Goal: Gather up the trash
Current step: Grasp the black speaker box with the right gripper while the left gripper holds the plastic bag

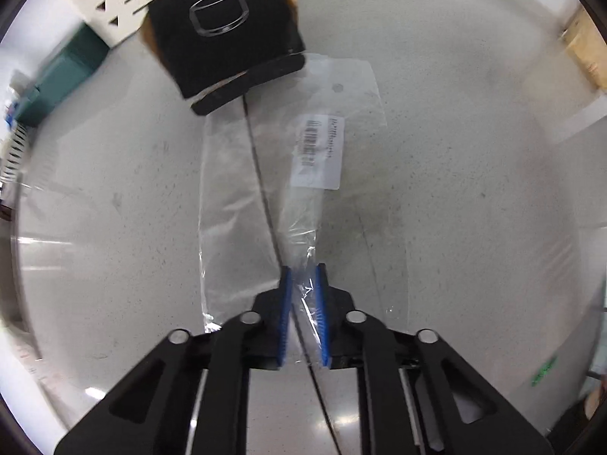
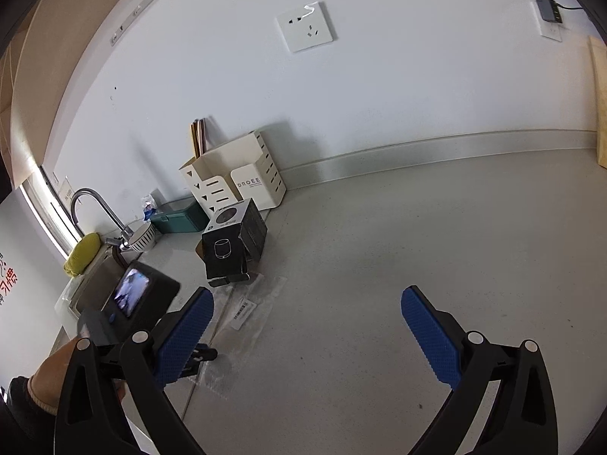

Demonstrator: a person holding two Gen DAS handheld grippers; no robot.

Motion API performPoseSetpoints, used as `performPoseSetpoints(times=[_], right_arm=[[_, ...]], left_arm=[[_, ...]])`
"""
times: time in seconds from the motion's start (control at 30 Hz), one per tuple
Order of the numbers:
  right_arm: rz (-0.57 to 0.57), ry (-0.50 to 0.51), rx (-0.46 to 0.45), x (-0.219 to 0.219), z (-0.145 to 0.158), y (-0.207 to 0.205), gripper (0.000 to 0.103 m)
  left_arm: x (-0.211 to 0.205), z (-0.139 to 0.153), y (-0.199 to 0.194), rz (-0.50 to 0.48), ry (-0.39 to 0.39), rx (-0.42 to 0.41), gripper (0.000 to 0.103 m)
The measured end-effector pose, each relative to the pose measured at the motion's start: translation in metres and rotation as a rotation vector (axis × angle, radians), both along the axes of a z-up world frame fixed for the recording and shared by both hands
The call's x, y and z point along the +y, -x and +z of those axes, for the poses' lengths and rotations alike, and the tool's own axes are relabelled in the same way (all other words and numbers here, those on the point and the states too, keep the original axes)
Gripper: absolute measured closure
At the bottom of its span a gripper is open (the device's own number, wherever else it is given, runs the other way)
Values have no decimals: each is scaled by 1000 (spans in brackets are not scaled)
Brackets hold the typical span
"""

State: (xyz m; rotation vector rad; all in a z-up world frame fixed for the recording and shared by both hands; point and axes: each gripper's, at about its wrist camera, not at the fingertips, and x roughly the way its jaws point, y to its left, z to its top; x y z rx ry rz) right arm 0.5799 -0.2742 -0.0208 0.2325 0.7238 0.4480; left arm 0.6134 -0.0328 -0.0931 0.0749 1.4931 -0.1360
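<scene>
A clear plastic bag (image 1: pixel 235 204) with a white barcode label (image 1: pixel 320 151) lies flat on the grey counter (image 1: pixel 474 189). My left gripper (image 1: pixel 304 284) points straight down, its blue pads pinching a bunched edge of the bag. A black carton (image 1: pixel 224 38) printed with a cup outline, its flap open, rests on the bag's far end. In the right wrist view the same bag (image 2: pixel 258 303) and carton (image 2: pixel 233 242) lie left of centre. My right gripper (image 2: pixel 307 294) hovers open above the counter with nothing between its fingers. A gloved hand (image 2: pixel 57 371) holds the left tool.
A white slotted holder (image 2: pixel 242 178) stands at the wall behind the carton, a green lidded container (image 2: pixel 178 216) beside it. Further left are a striped bowl (image 2: pixel 142 237), a faucet (image 2: pixel 91 204), a sink and a yellow cloth (image 2: pixel 81 254). A wooden board (image 2: pixel 601 113) leans at the right.
</scene>
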Motion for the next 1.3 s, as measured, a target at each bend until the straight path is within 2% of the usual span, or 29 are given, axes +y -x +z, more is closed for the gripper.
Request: performPoseSetpoints(times=[0.1, 0.17, 0.3, 0.47, 0.63, 0.73, 0.83, 1.1, 1.3], right_arm=[[26, 25, 25, 45, -10, -28, 3], [38, 56, 37, 74, -19, -47, 3], [56, 79, 118, 128, -43, -86, 3], [47, 145, 87, 176, -52, -109, 3], [23, 89, 95, 194, -61, -125, 3], [26, 105, 86, 211, -66, -127, 3], [27, 135, 85, 227, -71, -133, 3], [25, 107, 38, 246, -58, -138, 3], [-41, 277, 42, 266, -58, -155, 3]], left_arm=[[26, 1, 12, -4, -46, -35, 93], [40, 0, 18, -4, -11, -47, 94], [63, 0, 24, -36, -6, -67, 94], [90, 1, 30, -53, 24, -74, 94], [119, 0, 38, -41, 64, -85, 94], [133, 0, 43, -43, 78, -95, 94], [129, 1, 45, -49, 80, -100, 94], [127, 12, 61, -44, 94, -115, 94], [136, 14, 58, -59, 105, -118, 94]])
